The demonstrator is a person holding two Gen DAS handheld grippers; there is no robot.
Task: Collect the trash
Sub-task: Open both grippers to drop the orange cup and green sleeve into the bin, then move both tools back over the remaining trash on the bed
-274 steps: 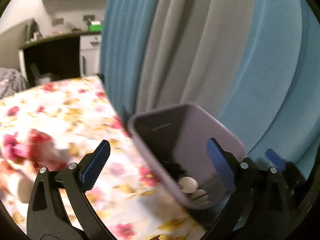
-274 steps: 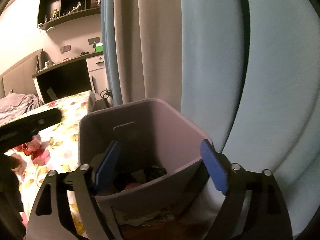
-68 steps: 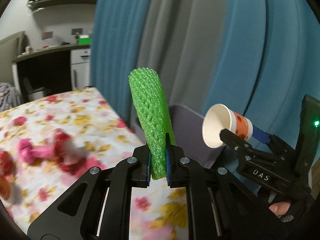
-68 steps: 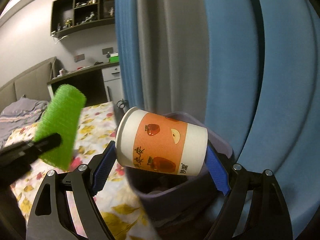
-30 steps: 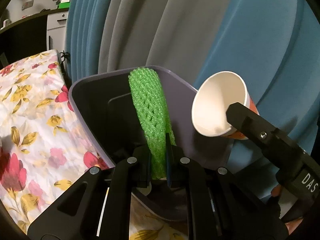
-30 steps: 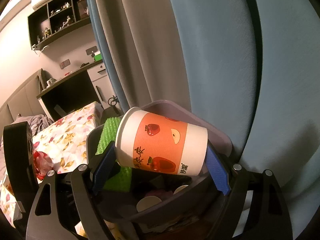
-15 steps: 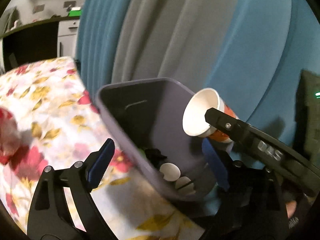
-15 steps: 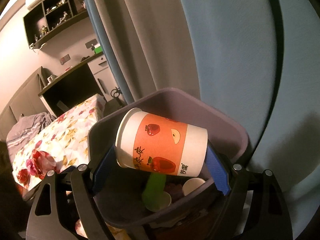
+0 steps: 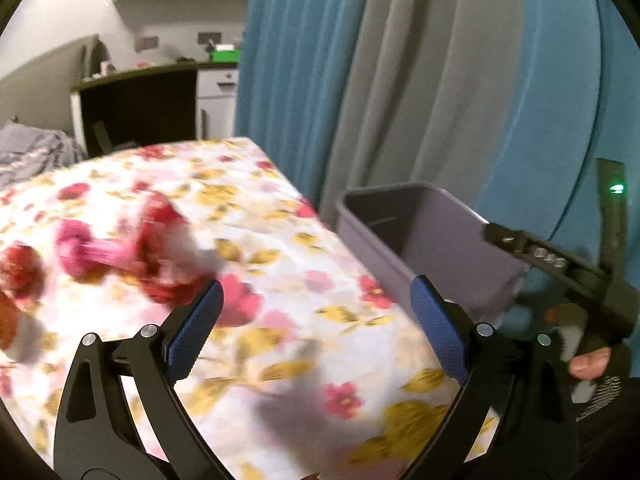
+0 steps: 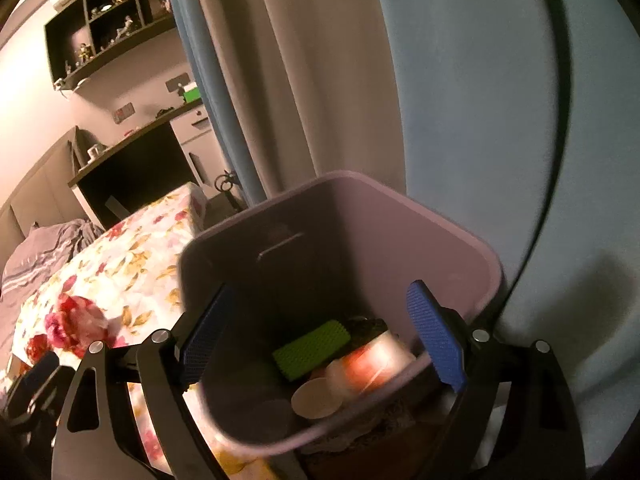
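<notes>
Both grippers (image 9: 316,328) (image 10: 320,336) spread empty by bin (image 10: 460,248), cup (image 10: 372,364) and foam (image 10: 312,348) inside as trash.

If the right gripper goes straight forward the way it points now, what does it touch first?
Probably the trash bin. The right gripper is open and aimed into its mouth, so it would likely reach the green foam net and blurred paper cup inside; depth is unclear.

The right gripper (image 10: 325,334) now gapes empty, its cup (image 10: 370,366) lying in the bin (image 10: 460,240) beside the green net (image 10: 312,348) the left gripper (image 9: 318,330) dropped.
</notes>
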